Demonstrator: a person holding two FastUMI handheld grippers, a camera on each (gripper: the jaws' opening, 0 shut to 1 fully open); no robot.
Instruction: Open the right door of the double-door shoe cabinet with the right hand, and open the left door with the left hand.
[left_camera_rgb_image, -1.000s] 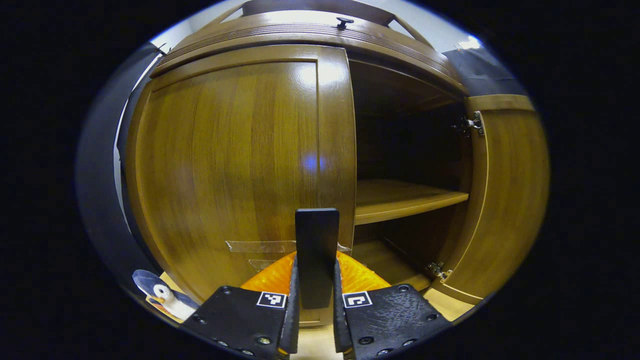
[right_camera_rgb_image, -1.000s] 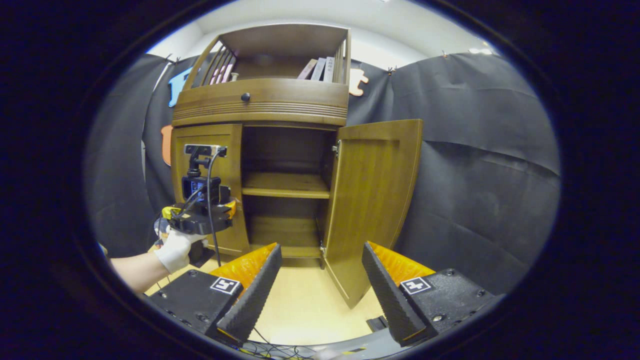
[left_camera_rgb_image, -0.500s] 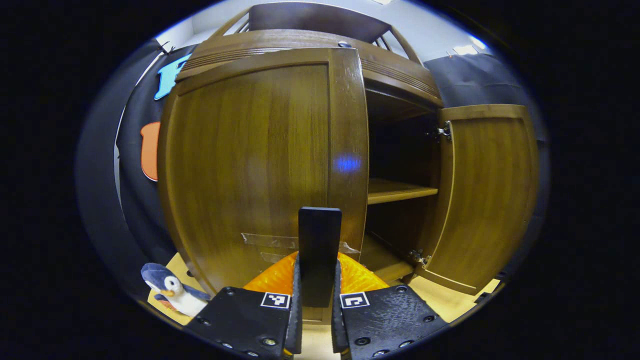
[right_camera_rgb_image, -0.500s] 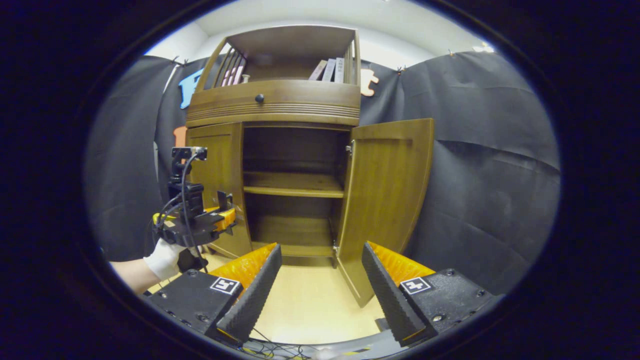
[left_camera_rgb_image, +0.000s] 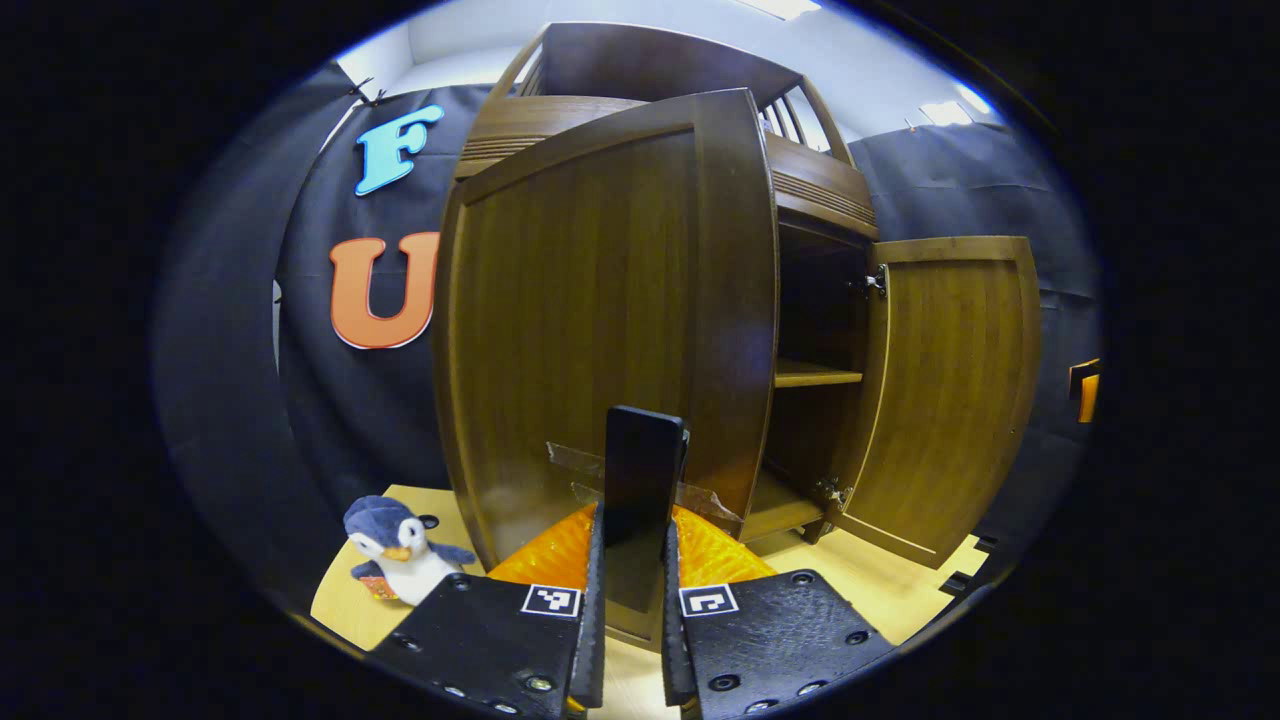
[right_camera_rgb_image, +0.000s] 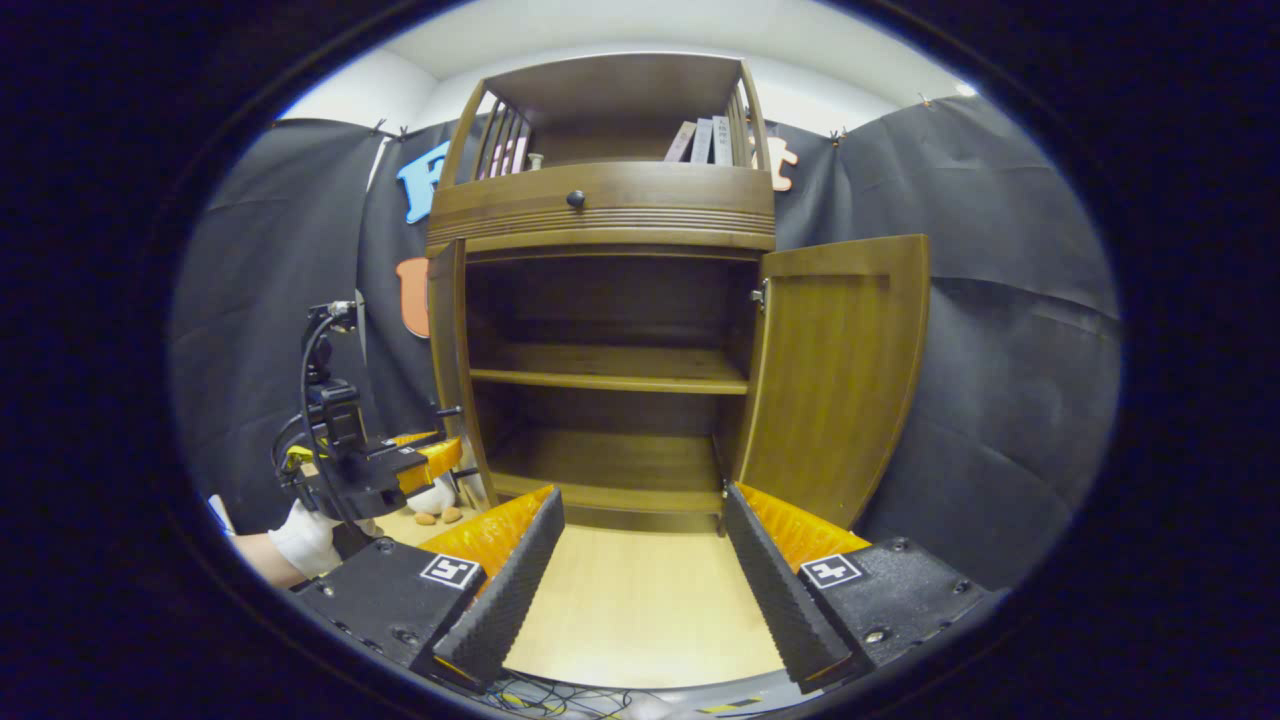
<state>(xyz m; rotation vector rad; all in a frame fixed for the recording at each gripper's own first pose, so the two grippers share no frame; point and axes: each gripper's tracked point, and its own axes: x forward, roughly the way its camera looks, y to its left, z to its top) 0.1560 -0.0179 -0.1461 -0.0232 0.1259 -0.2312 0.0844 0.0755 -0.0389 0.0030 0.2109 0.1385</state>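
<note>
Swinging farther out than half a second ago, the brown wooden left door (left_camera_rgb_image: 600, 320) of the double-door shoe cabinet (right_camera_rgb_image: 600, 215) is now standing edge-on in the right gripper view (right_camera_rgb_image: 447, 370), roughly square to the cabinet front.

Left to right: a small blue-and-white plush penguin (left_camera_rgb_image: 398, 548) is sitting on the pale wooden floor (left_camera_rgb_image: 860, 590) at the near left, beside the door's hinge side. The left gripper (left_camera_rgb_image: 632, 560) is pinching the flat black handle tab (left_camera_rgb_image: 642, 480) that is taped low on the door's free edge; both fingers are pressing on the tab, which judging by the grip is serving as the pulling point because the door has no knob. In the right gripper view that gripper (right_camera_rgb_image: 440, 462) is being held by a white-gloved hand (right_camera_rgb_image: 308, 535) at the far left, level with the door's lower part.

The opened cabinet is showing a middle wooden shelf (right_camera_rgb_image: 610, 378) and a bottom board (right_camera_rgb_image: 600, 470), both appearing bare. The open rack on top is holding a few upright books (right_camera_rgb_image: 705, 140).

The brown wooden right door (right_camera_rgb_image: 835, 375) is standing wide open at the right, well apart from the right gripper (right_camera_rgb_image: 640, 560), whose fingers are spread with nothing between them, presumably released because its door is finished. Both doors appear essentially opened.
</note>
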